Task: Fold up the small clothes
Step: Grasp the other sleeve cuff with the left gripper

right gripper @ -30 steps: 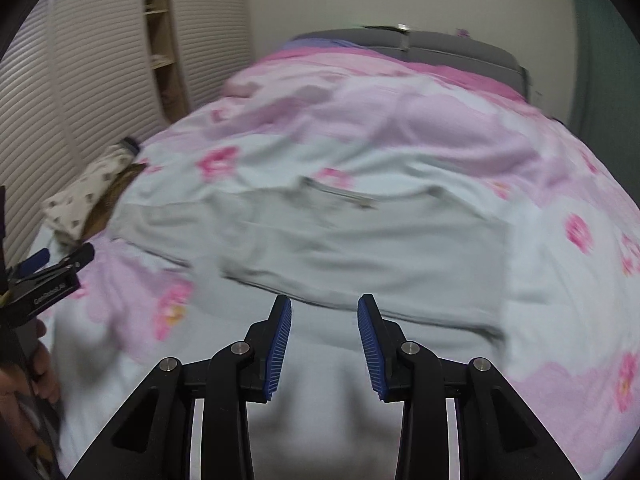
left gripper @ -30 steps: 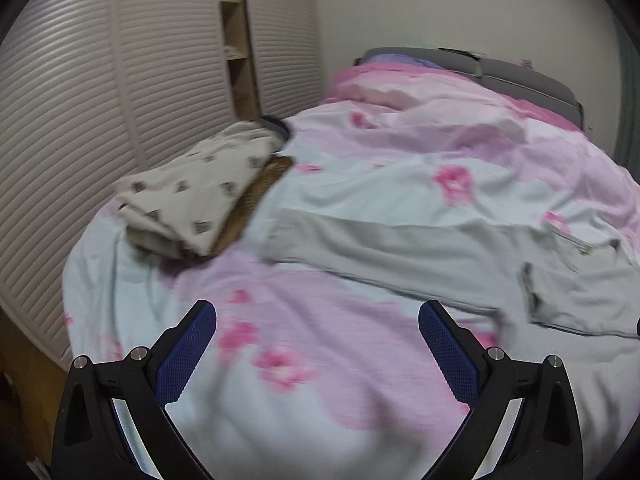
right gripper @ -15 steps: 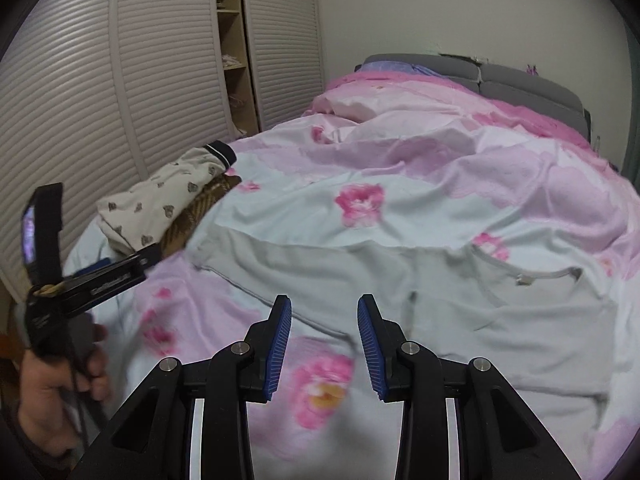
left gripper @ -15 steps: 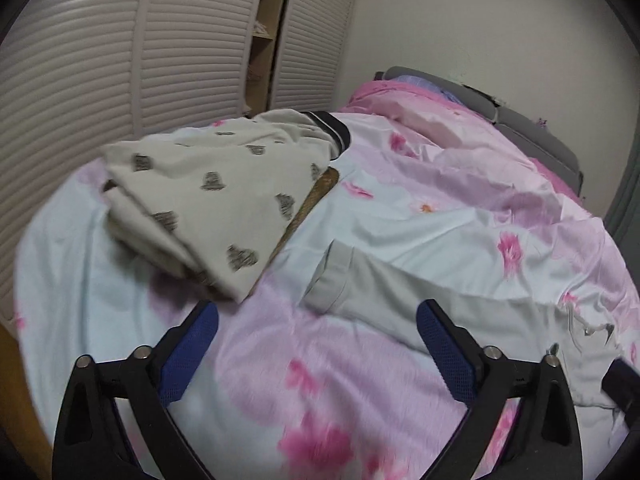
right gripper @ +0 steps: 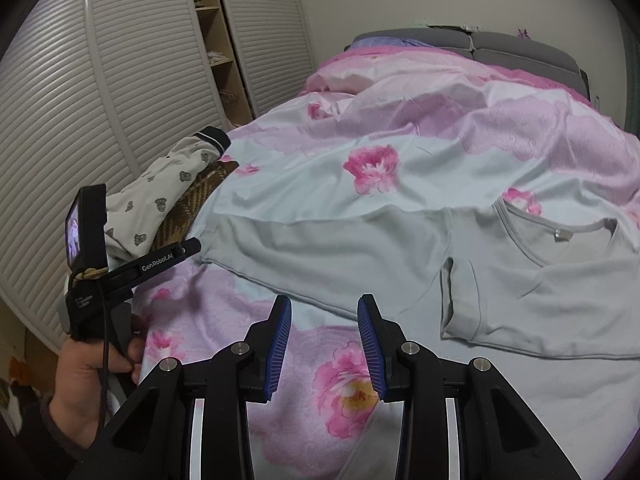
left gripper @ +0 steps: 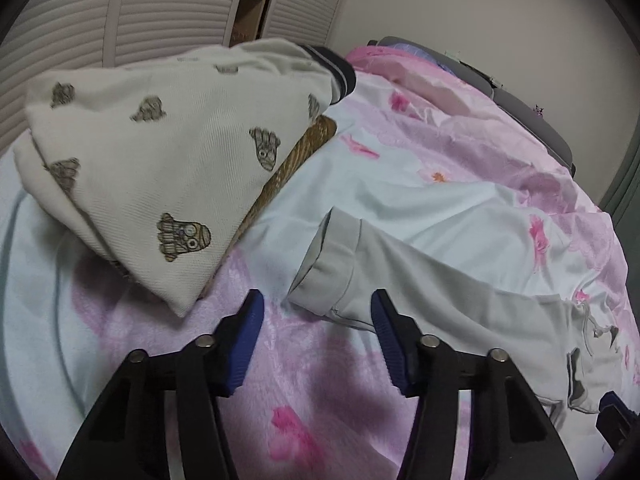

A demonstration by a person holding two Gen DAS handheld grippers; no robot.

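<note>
A pale grey long-sleeved shirt [right gripper: 560,280] lies flat on the pink floral duvet [right gripper: 400,128], its left sleeve [right gripper: 320,248] stretched out towards the bed's left side. In the left wrist view the sleeve cuff [left gripper: 332,264] lies just ahead of my left gripper [left gripper: 316,312]. The jaws are closing, the cuff's near corner sits between the fingertips, and the pads do not press on it. The right wrist view shows the left gripper [right gripper: 192,246] at the sleeve end, held by a hand [right gripper: 92,364]. My right gripper [right gripper: 324,308] hovers partly open and empty, just short of the sleeve's near edge.
A folded cream garment with small prints [left gripper: 160,152] lies on a brown patterned one [left gripper: 304,148] at the bed's left edge, close to the cuff. White louvred wardrobe doors [right gripper: 100,100] stand left of the bed. A grey headboard [right gripper: 520,48] is at the far end.
The left gripper has moved down and in towards the sleeve cuff, and its jaws have narrowed a lot. The right gripper has swung left along the shirt to the sleeve, its opening unchanged.
</note>
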